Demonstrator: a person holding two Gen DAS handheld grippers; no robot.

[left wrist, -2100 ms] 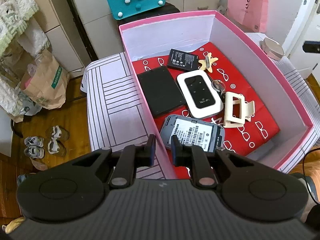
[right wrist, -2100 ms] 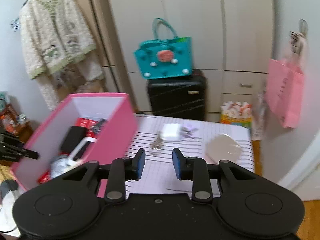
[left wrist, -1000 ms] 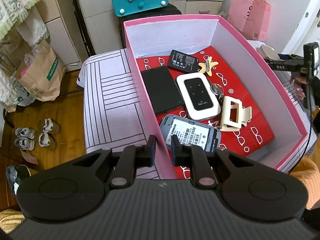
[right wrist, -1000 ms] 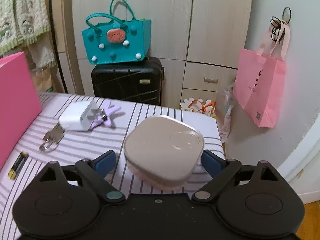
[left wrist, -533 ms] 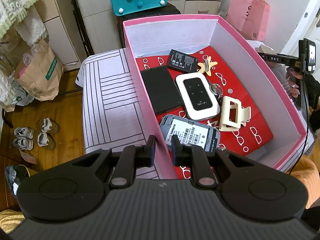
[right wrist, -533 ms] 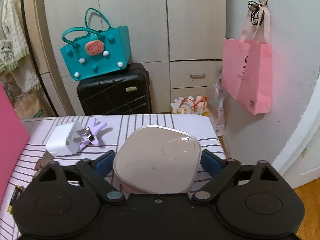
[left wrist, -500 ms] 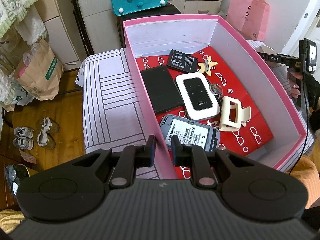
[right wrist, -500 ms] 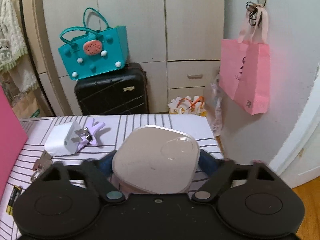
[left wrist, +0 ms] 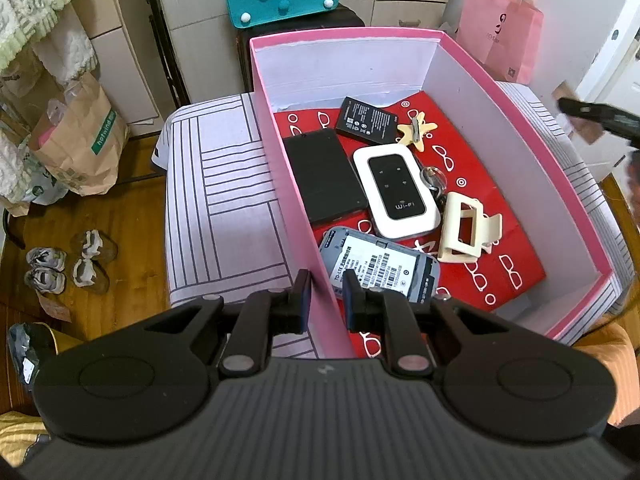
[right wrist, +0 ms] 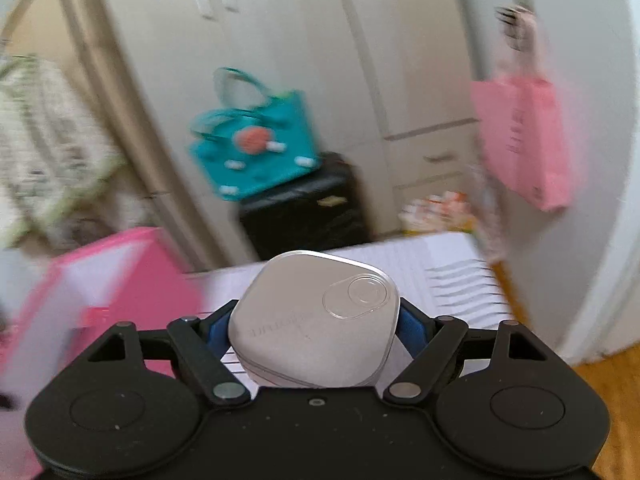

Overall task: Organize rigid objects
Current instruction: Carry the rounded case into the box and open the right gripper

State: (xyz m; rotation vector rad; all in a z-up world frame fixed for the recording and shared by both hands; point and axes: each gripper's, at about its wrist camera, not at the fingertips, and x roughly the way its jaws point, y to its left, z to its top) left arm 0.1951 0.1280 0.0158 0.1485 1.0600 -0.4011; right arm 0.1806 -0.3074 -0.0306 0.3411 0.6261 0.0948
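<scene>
Carrying a flat beige case (right wrist: 316, 318) toward the pink box (left wrist: 500, 92); placing it inside looks like the step in hand.

Right gripper (right wrist: 314, 330) spread wide and pinching the case by its two opposite edges, blue pads (right wrist: 408, 330) pressing on both sides. Case sitting level between the fingers, lifted clear of the striped counter (right wrist: 440, 264), its round lid mark facing up.

Left gripper (left wrist: 326, 298) nearly pressed together, straddling the near-left wall of the box, one finger outside, one inside; wall between the fingers, but contact not clear, probably steadying it.

Box standing to the left of the held case in the right wrist view, blurred. Inside, on the red lining: white Wi-Fi router (left wrist: 398, 192), black flat slab (left wrist: 324, 176), battery (left wrist: 366, 120), grey device (left wrist: 380, 268), cream hair clip (left wrist: 464, 228).

Doing it well, by judgement: keeping the case level, clearing the right wall fully before lowering, aiming for the bare red area at the near-right corner, loosening only once it rests flat. Smooth rounded edges likely slippery, so no loosening midway.
</scene>
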